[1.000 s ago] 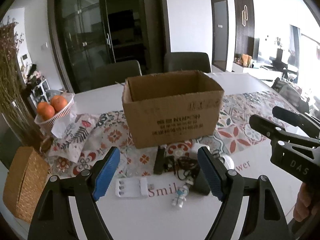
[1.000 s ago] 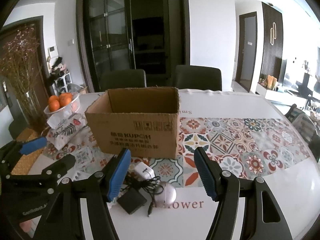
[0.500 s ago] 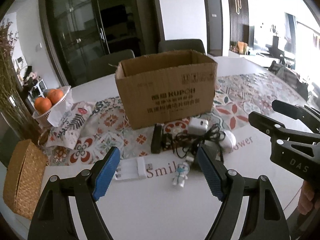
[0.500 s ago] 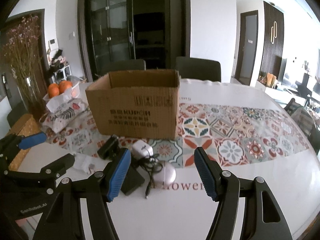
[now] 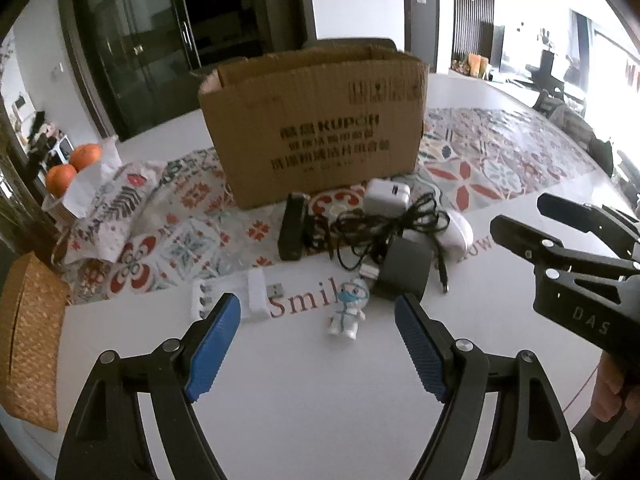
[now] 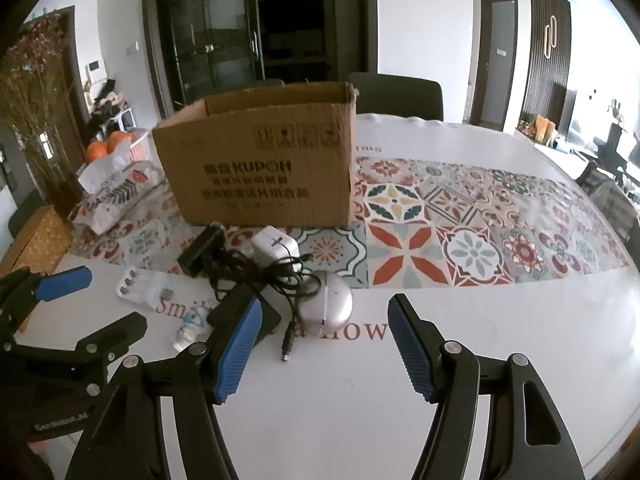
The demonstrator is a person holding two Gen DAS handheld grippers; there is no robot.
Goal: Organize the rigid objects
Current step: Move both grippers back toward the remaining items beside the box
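Small rigid objects lie in a cluster on the white table just in front of the open brown cardboard box: a white toy figurine, a dark square adapter, a white mouse. The tangled black cable draped over them is the likely snag; lifting one piece could drag its neighbours. Both the left gripper and right gripper tilt down toward the cluster, jaws released and empty.
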